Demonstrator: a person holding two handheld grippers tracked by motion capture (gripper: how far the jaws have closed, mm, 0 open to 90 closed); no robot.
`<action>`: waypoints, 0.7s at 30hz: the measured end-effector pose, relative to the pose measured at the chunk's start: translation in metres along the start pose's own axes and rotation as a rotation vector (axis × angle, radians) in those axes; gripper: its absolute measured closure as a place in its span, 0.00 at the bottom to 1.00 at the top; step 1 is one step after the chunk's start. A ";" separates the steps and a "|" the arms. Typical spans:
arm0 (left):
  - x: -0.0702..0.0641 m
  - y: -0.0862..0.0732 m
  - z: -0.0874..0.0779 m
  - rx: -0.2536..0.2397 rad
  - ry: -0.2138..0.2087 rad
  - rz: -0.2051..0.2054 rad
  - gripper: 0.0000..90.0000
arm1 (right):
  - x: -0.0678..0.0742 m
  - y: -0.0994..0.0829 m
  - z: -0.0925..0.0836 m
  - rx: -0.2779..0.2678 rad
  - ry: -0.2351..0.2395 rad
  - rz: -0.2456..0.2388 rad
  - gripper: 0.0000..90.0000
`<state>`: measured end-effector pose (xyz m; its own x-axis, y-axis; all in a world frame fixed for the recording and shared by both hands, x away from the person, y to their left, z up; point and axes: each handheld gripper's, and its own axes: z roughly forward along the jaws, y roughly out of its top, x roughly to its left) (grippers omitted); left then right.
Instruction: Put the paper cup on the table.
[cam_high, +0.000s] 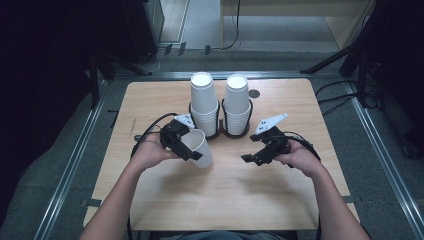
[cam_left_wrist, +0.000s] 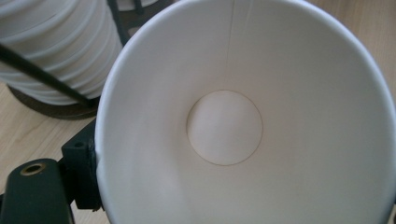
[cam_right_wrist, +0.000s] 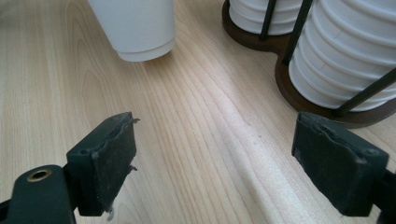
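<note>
My left gripper (cam_high: 178, 140) is shut on a single white paper cup (cam_high: 199, 148), held tilted above the wooden table (cam_high: 225, 200) with its base near the tabletop. In the left gripper view I look straight into the cup (cam_left_wrist: 224, 126); one jaw pad presses its outer wall at the lower left, around my left gripper (cam_left_wrist: 238, 186). My right gripper (cam_high: 256, 155) hovers low over the table to the right, open, with nothing between its jaws (cam_right_wrist: 215, 168). The held cup's base (cam_right_wrist: 137, 28) shows ahead of it.
Two tall stacks of white cups (cam_high: 204, 102) (cam_high: 236, 101) stand in a dark wire holder (cam_high: 220, 134) behind both grippers, close to the right jaw (cam_right_wrist: 355, 51). A small round grommet (cam_high: 254, 93) sits near the back edge. Cables trail from both grippers.
</note>
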<state>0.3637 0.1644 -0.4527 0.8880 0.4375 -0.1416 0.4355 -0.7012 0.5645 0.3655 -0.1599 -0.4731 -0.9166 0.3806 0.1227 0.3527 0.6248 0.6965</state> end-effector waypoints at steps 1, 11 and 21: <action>0.000 0.000 0.000 0.000 0.000 0.000 0.11 | 0.000 0.000 0.000 0.000 0.000 0.000 0.16; 0.015 -0.013 -0.011 -0.011 0.033 -0.048 0.11 | -0.003 -0.003 0.000 0.011 -0.014 0.003 0.16; 0.027 -0.023 -0.027 -0.010 0.084 -0.085 0.11 | -0.004 -0.003 0.001 0.017 -0.018 0.000 0.16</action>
<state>0.3734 0.2076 -0.4475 0.8323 0.5409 -0.1212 0.5068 -0.6539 0.5617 0.3681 -0.1628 -0.4767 -0.9131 0.3926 0.1100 0.3559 0.6360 0.6847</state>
